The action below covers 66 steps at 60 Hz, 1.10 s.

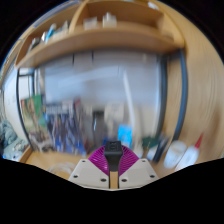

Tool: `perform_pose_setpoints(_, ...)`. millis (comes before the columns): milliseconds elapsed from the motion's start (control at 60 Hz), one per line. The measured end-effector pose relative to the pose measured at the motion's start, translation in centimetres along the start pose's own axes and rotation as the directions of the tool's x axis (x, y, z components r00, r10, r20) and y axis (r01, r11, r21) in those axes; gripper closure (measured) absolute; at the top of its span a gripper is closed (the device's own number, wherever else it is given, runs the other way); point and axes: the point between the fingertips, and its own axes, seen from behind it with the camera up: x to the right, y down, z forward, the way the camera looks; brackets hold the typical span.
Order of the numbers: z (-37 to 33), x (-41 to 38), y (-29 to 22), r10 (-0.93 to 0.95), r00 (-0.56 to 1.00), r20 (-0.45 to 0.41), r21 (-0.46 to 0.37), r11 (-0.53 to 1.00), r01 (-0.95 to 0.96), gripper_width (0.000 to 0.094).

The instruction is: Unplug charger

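Observation:
My gripper (114, 160) shows at the bottom of the gripper view, its two pale fingers with magenta pads (101, 160) drawn close together. A small black block, the charger (114, 154), sits pinched between the pads at their tips. Both pads press on its sides. It is held in the air above the wooden desk (60, 160), away from the wall. No cable or socket can be made out around it.
A wooden shelf (100, 40) with several items runs overhead. A pale panel (100, 85) forms the back wall. Clutter stands along the desk's back, with a blue item (125, 133) beyond the fingers and a white bottle (183, 153) at the right.

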Motion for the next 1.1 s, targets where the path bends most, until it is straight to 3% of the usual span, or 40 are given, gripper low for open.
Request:
perform_pose_setpoints(50, -2.3, 1.8, -6.7, -0.034, 0.999, -0.03, 0.103, 0.994, 0.037, 0.0845)
perform_pose_setpoints(83, -3.1, 3.3, -9.8, -0.026, 0.999, -0.048, 0.128, 0.991, 0.032, 0.0845)
perform_pose_setpoints(183, -4.4, 7.6, -12.4, 0.007, 0.995, -0.102, 0.062, 0.998, 0.0, 0.0845)
perform_pose_setpoints(283, -4.4, 11.9, -7.6, -0.017, 0.989, -0.147, -0.094, 0.996, 0.003, 0.0843)
perform_pose_setpoints(400, -4.4, 15.5, 2.3, -0.034, 0.985, -0.166, -0.366, 0.93, -0.03, 0.0844)
perform_pose_setpoints(550, -4.9, 17.7, 13.0, -0.015, 0.985, -0.173, -0.567, 0.819, -0.087, 0.0844)
perform_pose_setpoints(750, -5.2, 19.4, 21.6, -0.035, 0.988, -0.149, -0.7, 0.71, -0.081, 0.0833)
perform_pose_setpoints(917, -4.3, 19.4, 23.4, -0.02, 0.994, -0.107, -0.734, 0.676, -0.066, 0.0787)
perform_pose_setpoints(1100, -3.0, 19.2, 23.7, -0.003, 0.996, -0.085, -0.718, 0.694, -0.059, 0.0734)
